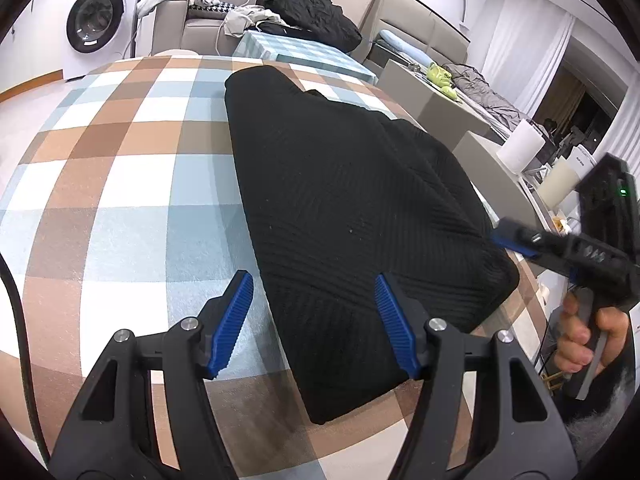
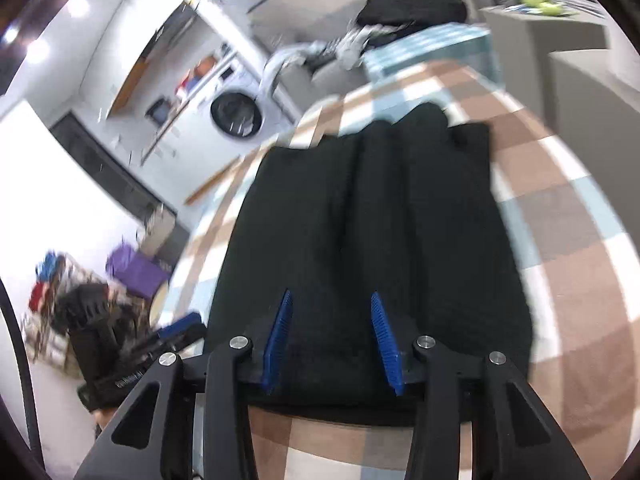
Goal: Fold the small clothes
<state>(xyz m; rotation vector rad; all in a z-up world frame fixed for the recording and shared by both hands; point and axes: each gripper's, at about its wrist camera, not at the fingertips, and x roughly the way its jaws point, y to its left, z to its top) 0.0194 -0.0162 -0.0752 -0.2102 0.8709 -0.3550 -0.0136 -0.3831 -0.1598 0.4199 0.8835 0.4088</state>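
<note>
Left claw (image 1: 314, 322) stood wide open, holding nothing, poised low over the near left edge of the black knit garment (image 1: 344, 216): one blue pad over the checked cloth (image 1: 120, 184), the other over the knit. Right claw (image 2: 332, 340) also open and empty, pads apart above the garment's near hem; the right wrist view was motion-blurred, so contact with the fabric could not be told.

Garment lay flat on the counter, on the checked cloth, already doubled into a long slab with its near end broad and its far end narrowing. Ribbed surface, thick rounded edges at the folds, a soft crease running lengthwise. Right claw showed in the left wrist view at the garment's right-hand edge, beside it.

Handling, as judged: soft, limp, moderately heavy for its size, a bulky knit. It should sag and stretch if lifted by one point. Not slippery; ribs should give the pads bite. Nothing fragile. Best hold looked to be the two near corners, pinching all layers together at the thick edge, so the stack stays aligned.

Beyond the counter: a sofa (image 1: 192, 20) heaped with clothing, a washing machine (image 1: 96, 20).
</note>
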